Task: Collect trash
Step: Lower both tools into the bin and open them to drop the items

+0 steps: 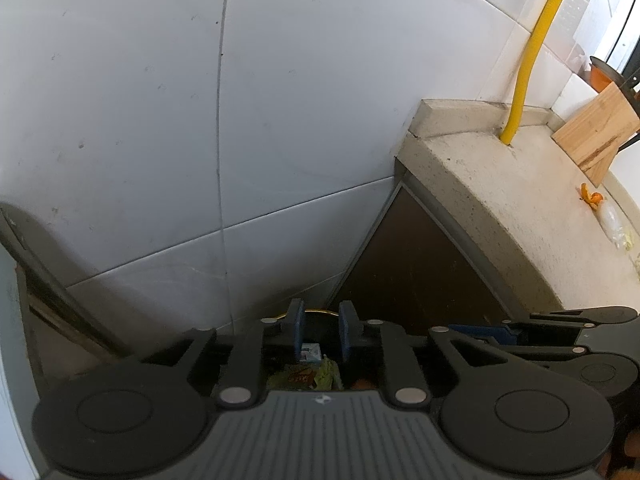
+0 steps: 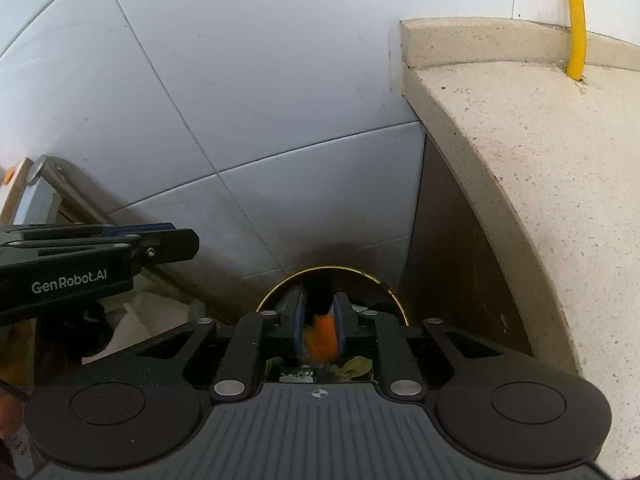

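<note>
Left wrist view: left gripper [image 1: 322, 328] pointing steeply down over a dark trash bin [image 1: 320, 313] with a thin gold rim, jaws parted by a narrow gap, nothing between the blue pads. Below that gap, inside the bin: green leafy scraps [image 1: 326, 374], a crumpled printed wrapper [image 1: 298, 377] and a small white carton [image 1: 310, 352]. Just to the right, at the same height, the other gripper seen side-on. Behind, a grey tiled wall [image 1: 120, 100]. At right, a speckled stone countertop [image 1: 500, 200] with a yellow pipe [image 1: 532, 52] running down into it, a wooden cutting board [image 1: 596, 136] leaning at the back, and near the far edge a bit of orange peel [image 1: 592, 198] beside a clear plastic scrap [image 1: 612, 222].

Right wrist view: right gripper [image 2: 318, 332] aimed down into the same bin, jaws only slightly apart, with a blurred orange piece [image 2: 320, 336] filling the gap between the pads. Cannot tell whether gripped or merely between them. More green scraps visible beneath.
</note>
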`<state>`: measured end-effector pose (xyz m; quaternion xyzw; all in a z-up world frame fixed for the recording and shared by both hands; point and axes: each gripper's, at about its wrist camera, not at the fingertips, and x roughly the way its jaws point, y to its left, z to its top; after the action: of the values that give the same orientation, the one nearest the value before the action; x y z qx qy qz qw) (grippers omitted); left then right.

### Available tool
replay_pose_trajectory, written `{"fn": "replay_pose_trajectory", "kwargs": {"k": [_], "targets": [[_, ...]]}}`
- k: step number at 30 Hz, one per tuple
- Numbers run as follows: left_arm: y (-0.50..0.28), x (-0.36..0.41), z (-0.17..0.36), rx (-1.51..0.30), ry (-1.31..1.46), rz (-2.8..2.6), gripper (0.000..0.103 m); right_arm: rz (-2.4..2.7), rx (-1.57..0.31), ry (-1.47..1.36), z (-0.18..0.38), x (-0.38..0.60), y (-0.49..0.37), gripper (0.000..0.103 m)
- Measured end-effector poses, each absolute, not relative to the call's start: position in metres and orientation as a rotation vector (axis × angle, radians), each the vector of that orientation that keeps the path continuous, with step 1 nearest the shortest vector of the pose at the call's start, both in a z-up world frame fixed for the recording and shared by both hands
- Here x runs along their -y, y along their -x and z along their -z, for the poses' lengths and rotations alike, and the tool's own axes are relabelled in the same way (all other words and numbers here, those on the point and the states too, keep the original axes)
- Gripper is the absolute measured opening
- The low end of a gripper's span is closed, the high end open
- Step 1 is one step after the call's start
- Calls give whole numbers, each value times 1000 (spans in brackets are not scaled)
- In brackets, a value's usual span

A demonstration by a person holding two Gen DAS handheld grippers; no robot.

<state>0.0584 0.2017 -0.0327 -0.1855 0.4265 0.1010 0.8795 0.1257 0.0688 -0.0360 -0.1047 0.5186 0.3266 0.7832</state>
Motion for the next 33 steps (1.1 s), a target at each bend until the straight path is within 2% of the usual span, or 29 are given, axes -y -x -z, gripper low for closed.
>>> {"fn": "replay_pose_trajectory", "kwargs": {"k": [7, 33], "targets": [[-58, -200, 32, -886, 380, -209, 18, -703, -1118, 225, 35, -68, -124, 25], [-57, -194, 29, -871, 302, -222, 18, -702, -1094, 230, 23, -45, -121, 34]]}}
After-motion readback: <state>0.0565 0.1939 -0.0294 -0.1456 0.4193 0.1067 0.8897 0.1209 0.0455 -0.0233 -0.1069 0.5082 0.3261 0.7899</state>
